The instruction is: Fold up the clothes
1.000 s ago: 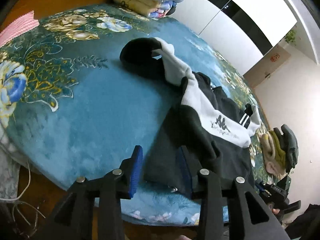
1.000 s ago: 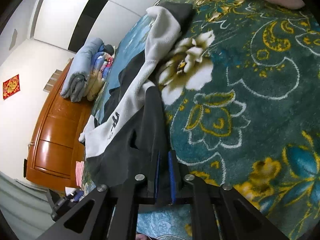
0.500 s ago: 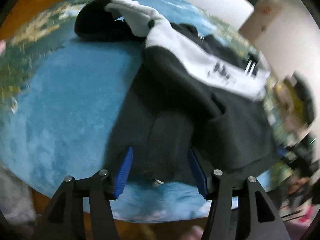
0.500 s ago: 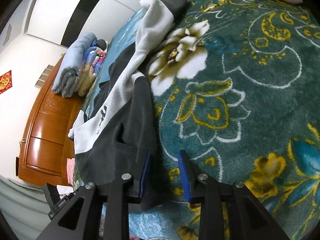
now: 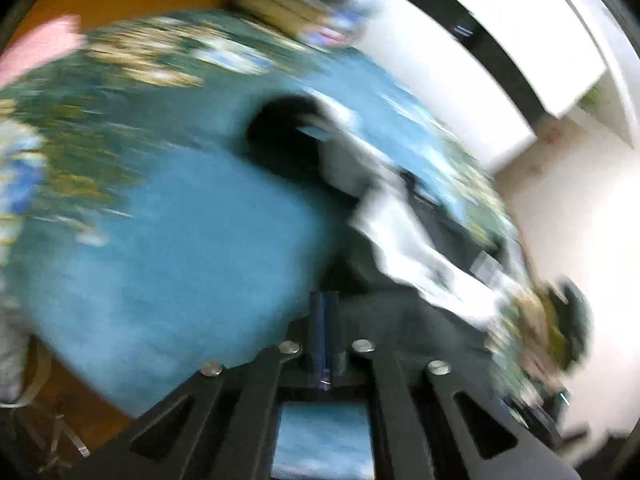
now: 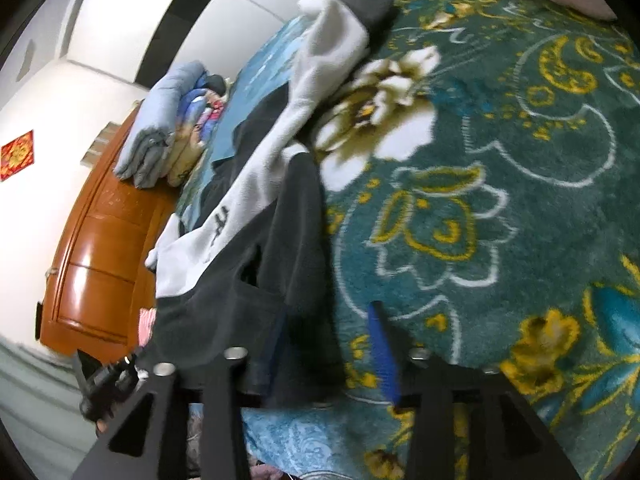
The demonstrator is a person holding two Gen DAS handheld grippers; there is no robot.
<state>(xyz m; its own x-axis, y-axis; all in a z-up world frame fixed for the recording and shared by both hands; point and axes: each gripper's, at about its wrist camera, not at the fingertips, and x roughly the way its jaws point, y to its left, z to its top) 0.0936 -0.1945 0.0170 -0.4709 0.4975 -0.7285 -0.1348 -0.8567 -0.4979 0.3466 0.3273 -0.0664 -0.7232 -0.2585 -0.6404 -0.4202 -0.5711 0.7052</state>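
Note:
A black and white jacket point(image 6: 256, 216) lies spread on the floral blue-green blanket point(image 6: 500, 168). In the right wrist view my right gripper point(image 6: 328, 348) is open, its blue pads astride the jacket's dark hem near the blanket's front edge. The left wrist view is badly blurred. There my left gripper point(image 5: 325, 332) has its blue pads pressed together at the jacket's point(image 5: 404, 240) dark lower corner; the cloth seems pinched between them.
A stack of folded quilts point(image 6: 168, 128) sits at the far end of the bed by an orange wooden headboard point(image 6: 96, 256). A pile of other clothes point(image 5: 560, 320) lies at the blanket's right edge. White walls stand beyond.
My right gripper let go of the jacket hem and opened wide. My left gripper went from open over the hem to closed on it, and it is moving fast.

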